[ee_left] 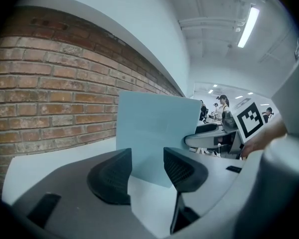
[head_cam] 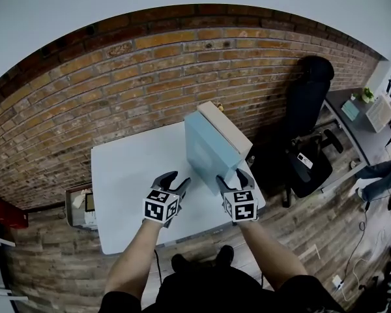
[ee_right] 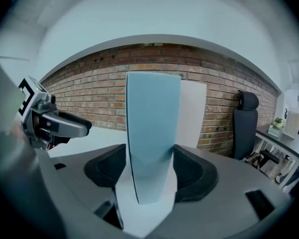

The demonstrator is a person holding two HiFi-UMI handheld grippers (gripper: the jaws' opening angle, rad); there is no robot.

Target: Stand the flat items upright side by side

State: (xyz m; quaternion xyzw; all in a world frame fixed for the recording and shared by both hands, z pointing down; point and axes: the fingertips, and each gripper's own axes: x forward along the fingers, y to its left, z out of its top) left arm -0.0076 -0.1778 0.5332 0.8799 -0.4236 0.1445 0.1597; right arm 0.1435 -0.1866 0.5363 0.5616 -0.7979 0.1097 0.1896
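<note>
The blue box (head_cam: 208,150) and beige box (head_cam: 225,126) stand upright together on the table (head_cam: 130,188). The right gripper (ee_right: 149,168) seemingly pinches the blue box's edge; the left gripper (head_cam: 177,178) is spread, empty. I judge only release is left.

I could read no word, number or brand anywhere. The cubes on my left gripper (head_cam: 177,180) and my right gripper (head_cam: 232,178) carried only black-and-white square markers, without letters.
</note>
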